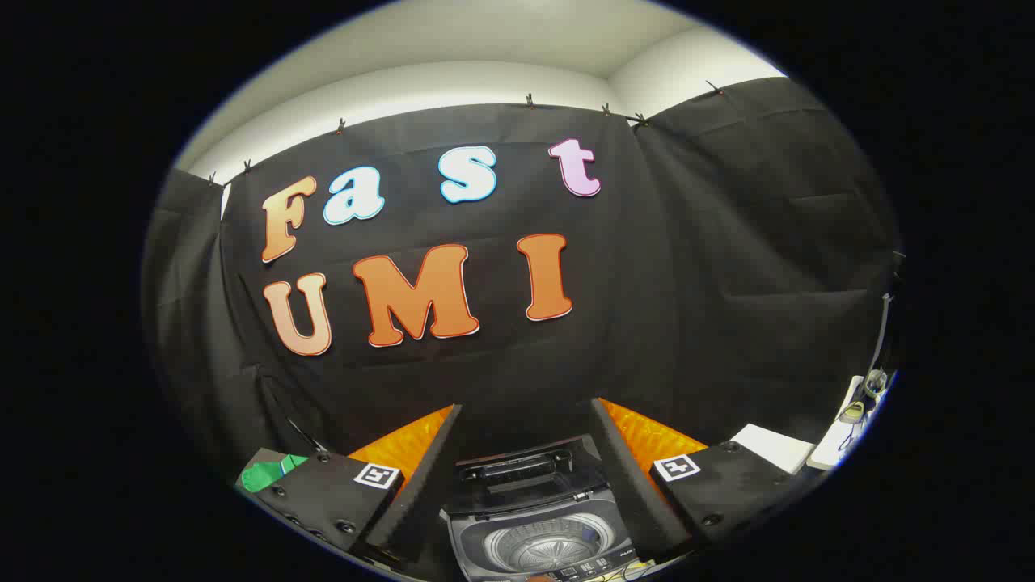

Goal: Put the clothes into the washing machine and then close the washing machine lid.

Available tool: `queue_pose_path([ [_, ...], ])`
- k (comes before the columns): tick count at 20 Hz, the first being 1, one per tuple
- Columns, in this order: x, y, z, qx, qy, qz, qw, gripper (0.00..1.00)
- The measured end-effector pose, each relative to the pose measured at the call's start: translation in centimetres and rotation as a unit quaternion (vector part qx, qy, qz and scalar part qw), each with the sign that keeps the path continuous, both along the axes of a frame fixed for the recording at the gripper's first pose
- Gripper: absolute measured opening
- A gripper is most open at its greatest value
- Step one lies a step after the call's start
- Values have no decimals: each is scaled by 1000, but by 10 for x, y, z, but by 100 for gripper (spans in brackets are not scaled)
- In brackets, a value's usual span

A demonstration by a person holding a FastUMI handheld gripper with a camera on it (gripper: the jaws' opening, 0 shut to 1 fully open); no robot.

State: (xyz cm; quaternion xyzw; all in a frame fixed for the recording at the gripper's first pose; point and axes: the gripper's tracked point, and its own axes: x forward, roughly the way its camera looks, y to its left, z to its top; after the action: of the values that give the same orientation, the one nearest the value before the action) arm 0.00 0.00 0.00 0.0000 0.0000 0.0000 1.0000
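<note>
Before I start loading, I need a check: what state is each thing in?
washing machine: ahead between the fingers, drum looks empty
lid: raised, open
gripper: open, fingers spread wide, holding nothing
green cloth: lying beyond the left finger, outside the machine

- Illumination: even and moderately bright, coming from above; the pale ceiling (501, 48) is the brightest area.
- The black cloth wall (728, 267) absorbs light and shows only faint creases.
- Glare: soft sheen on the washing machine (534, 541) drum.
- Distortion: strong fisheye curvature; straight lines bow toward the rim.
- Focus: sharp at centre; the gripper (525, 477), fingers spread apart, appears slightly soft.
</note>
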Motion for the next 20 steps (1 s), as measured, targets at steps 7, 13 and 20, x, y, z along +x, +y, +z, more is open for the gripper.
queue_pose_path([
  [7, 2, 0, 1, -1, -1, -2, 1000, 98],
  [13, 7, 4, -1, -2, 1, -1, 1000, 98],
  [20, 13, 9, -6, -4, 10, 2, 1000, 98],
])
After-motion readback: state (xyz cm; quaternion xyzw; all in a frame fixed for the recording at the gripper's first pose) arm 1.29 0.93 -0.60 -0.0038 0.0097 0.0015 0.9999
